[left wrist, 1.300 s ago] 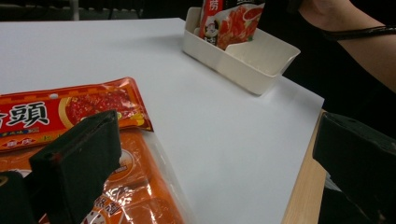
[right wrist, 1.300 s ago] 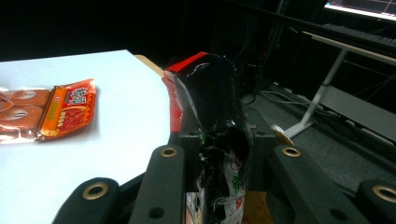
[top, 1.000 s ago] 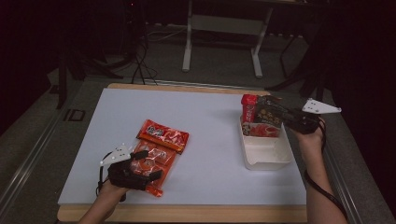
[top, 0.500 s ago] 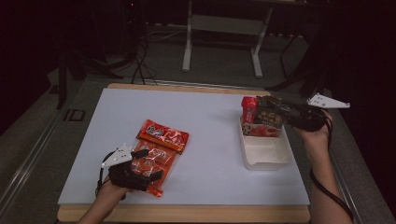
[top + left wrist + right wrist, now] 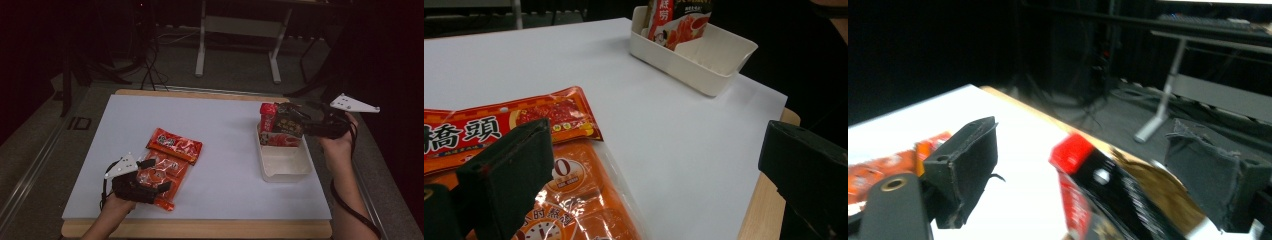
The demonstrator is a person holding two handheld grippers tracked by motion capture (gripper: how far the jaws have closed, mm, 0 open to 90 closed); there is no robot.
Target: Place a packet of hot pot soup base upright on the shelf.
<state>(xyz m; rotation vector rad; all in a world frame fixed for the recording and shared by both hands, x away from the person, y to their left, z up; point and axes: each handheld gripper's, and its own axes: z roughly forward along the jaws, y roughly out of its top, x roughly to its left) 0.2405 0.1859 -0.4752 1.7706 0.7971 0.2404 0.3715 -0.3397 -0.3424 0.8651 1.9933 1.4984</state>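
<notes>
Hovering rt hand-held gripper (image 5: 295, 121), pouch (image 5: 280, 131) prob. free

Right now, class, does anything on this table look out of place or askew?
Only the dark packet: it stands on end, leaning at the far end of the white tray and rising well above its rim. The two orange packets lie flat, overlapping.

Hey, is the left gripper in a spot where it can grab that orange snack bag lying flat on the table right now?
Probably yes. The left gripper sits right over the orange snack bag, jaws open with a pad on each side, and nothing lies between. The red packet overlapping the bag's far end sits clear of the jaws.
</notes>
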